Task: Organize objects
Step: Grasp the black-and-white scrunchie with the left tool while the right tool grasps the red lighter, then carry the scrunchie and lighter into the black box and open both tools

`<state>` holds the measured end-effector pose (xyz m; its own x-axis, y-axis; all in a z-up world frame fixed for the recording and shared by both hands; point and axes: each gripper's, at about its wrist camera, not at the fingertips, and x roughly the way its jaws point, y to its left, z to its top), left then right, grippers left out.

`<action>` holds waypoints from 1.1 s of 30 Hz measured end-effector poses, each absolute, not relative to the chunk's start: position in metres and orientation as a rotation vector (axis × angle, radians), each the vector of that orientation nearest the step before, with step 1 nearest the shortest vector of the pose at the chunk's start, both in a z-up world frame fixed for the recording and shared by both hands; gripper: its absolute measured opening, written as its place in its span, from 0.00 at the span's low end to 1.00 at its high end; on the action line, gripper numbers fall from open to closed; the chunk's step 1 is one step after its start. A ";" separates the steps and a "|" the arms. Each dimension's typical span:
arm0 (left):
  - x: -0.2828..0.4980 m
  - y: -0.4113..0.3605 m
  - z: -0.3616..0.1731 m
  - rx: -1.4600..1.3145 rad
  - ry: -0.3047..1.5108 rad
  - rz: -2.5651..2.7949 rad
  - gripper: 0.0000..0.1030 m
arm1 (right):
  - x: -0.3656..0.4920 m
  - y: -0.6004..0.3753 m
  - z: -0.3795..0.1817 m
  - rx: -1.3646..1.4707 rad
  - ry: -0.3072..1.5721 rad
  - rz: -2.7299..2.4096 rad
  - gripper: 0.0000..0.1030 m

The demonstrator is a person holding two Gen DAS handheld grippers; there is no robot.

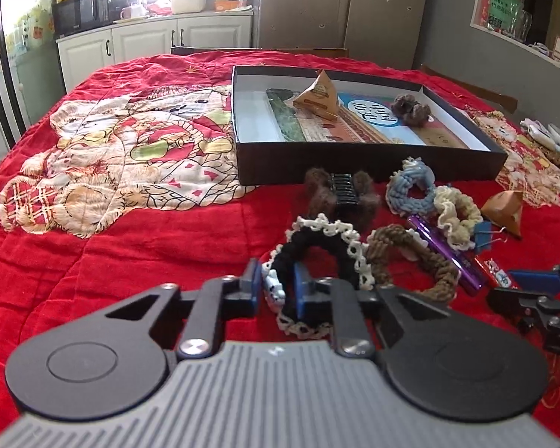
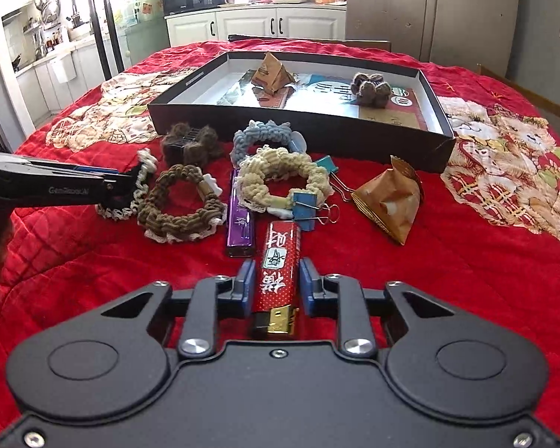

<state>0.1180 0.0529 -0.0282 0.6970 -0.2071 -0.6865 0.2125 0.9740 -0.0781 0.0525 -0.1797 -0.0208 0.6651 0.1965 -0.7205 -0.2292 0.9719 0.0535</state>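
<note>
From the left wrist view, the left gripper [image 1: 278, 289] pinched the near rim of the black scrunchie [image 1: 310, 261]; the soft loop could slip free, or drag the brown scrunchie [image 1: 410, 257] touching it; the box [image 1: 369, 166] lay farther off on a red quilt [image 1: 130, 261], kitchen cabinets behind.

From the right wrist view, the right gripper [image 2: 275, 283] stood narrow around the red lighter [image 2: 278, 261]; its pads looked barely touching, so the smooth case could slide out.

A black scrunchie with white lace trim [image 1: 317, 257] lies on the red surface, pinched at its near rim. At its three o'clock lies a red lighter with white characters [image 2: 278, 261], gold cap nearest, pointing toward twelve o'clock at the black open box [image 2: 242, 121].
</note>
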 end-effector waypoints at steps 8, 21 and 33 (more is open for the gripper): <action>0.116 0.060 -0.021 -0.039 0.768 -0.247 0.15 | 0.050 -0.185 -0.014 -0.025 0.797 0.258 0.22; 0.128 0.040 0.024 -0.012 0.684 -0.320 0.15 | 0.062 -0.192 0.031 -0.021 0.702 0.283 0.22; 0.221 0.027 0.036 -0.004 0.691 -0.236 0.16 | 0.152 -0.191 0.055 -0.099 0.662 0.258 0.22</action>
<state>0.2206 0.0266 0.0357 0.7449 -0.2168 -0.6310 0.2140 0.9734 -0.0817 0.1515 -0.1907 0.0549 0.7584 0.2052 -0.6187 -0.2678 0.9634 -0.0086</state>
